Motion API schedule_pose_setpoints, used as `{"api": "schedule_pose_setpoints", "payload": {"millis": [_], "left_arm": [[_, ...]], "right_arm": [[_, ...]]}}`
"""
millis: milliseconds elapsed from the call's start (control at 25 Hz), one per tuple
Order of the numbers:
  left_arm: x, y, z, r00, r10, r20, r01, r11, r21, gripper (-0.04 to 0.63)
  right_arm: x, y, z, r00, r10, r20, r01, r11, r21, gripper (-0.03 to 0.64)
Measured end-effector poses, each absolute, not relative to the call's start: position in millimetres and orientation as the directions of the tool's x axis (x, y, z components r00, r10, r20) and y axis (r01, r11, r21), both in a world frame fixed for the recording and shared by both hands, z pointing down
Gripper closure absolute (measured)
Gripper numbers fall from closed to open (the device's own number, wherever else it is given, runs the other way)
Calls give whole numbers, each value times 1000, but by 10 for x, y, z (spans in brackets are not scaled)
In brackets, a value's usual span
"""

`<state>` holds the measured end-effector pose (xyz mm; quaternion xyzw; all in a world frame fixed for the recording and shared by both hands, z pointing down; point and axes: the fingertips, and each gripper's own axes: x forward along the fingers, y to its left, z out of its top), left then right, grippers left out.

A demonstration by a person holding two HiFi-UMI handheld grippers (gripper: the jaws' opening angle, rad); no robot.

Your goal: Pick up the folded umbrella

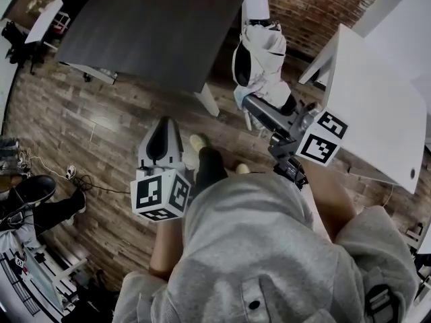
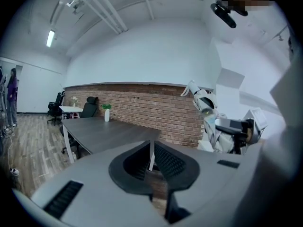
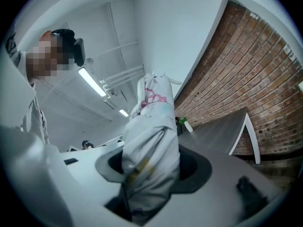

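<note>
No legible text, label or number anywhere

Noted dark counter (image 1: 155, 32) near brick wall (image 1: 316, 5), potted plant (image 2: 107, 111) on top; white counter (image 1: 377, 99) alongside; wood floor (image 1: 81, 113) beneath.

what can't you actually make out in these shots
- Umbrella, gripped end: sunk between the jaws of the right gripper in the right gripper view; behind that gripper in the head view.
- Pink print on the umbrella: right gripper view, too small and creased to read.
- White table: head view, cut off by the right edge.
- Plant pot on the grey table: left gripper view, too small for detail.
</note>
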<state>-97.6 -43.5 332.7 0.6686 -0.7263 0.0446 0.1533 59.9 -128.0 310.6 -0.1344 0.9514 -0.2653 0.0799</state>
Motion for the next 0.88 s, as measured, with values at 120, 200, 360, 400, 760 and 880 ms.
{"api": "schedule_pose_setpoints", "payload": {"millis": [120,200,360,400,760,880], "left_arm": [[-970,-412,3280,-66,-958,277,-985,107,135,557],[-967,-410,3280,-70,-958,277,-985,111,134,557],[-960,-388,3291,-76,-958,278,-985,115,129,557],[-941,-326,3291,-75,-958,276,-985,115,131,557],[-878,-74,3302,-50,-962,267,-985,92,147,557],[-866,186,3287,-42,-965,260,-985,83,149,557]], "right_arm": [[602,-1268,3090,-951,-297,-91,-205,819,-536,393],[602,-1278,3094,-951,-294,-93,-201,820,-536,393],[592,-1254,3093,-953,-287,-100,-194,827,-527,393],[605,-1184,3088,-952,-288,-102,-195,829,-524,393],[662,-888,3069,-948,-309,-83,-229,837,-497,393],[691,-645,3060,-945,-317,-82,-239,838,-491,393]]}}
